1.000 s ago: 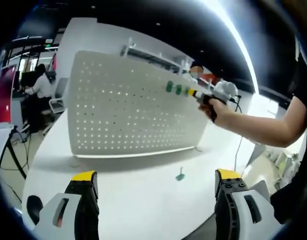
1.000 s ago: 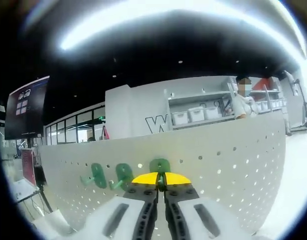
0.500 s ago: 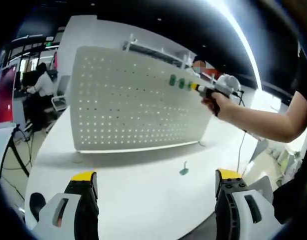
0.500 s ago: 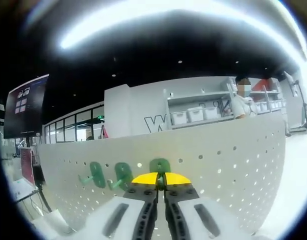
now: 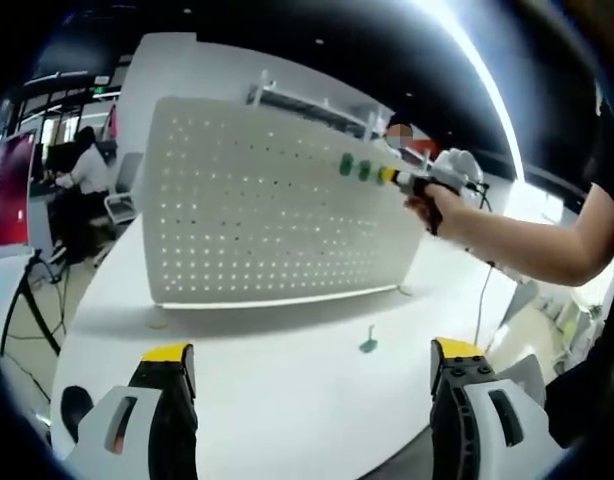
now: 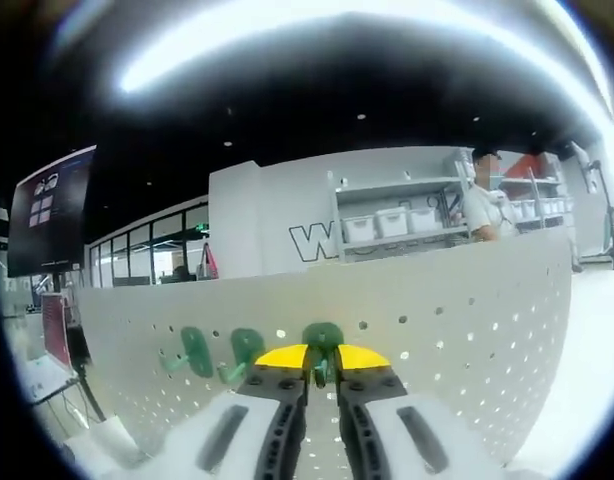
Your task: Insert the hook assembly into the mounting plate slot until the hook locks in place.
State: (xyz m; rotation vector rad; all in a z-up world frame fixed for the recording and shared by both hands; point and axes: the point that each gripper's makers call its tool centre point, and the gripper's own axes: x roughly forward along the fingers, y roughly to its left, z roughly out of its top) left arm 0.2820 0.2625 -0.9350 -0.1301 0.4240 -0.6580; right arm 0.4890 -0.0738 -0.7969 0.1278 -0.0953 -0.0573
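In the right gripper view, the right gripper (image 6: 322,366) pinched a green hook (image 6: 323,338) against the pegboard (image 6: 467,320), centre frame; the left gripper (image 5: 312,385) stood wide, bottom of its view; a spare hook (image 5: 368,344) lay on the table (image 5: 277,380)

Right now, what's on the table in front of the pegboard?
One green hook lies on the white table before the pegboard. The left gripper hides part of the table's near edge.
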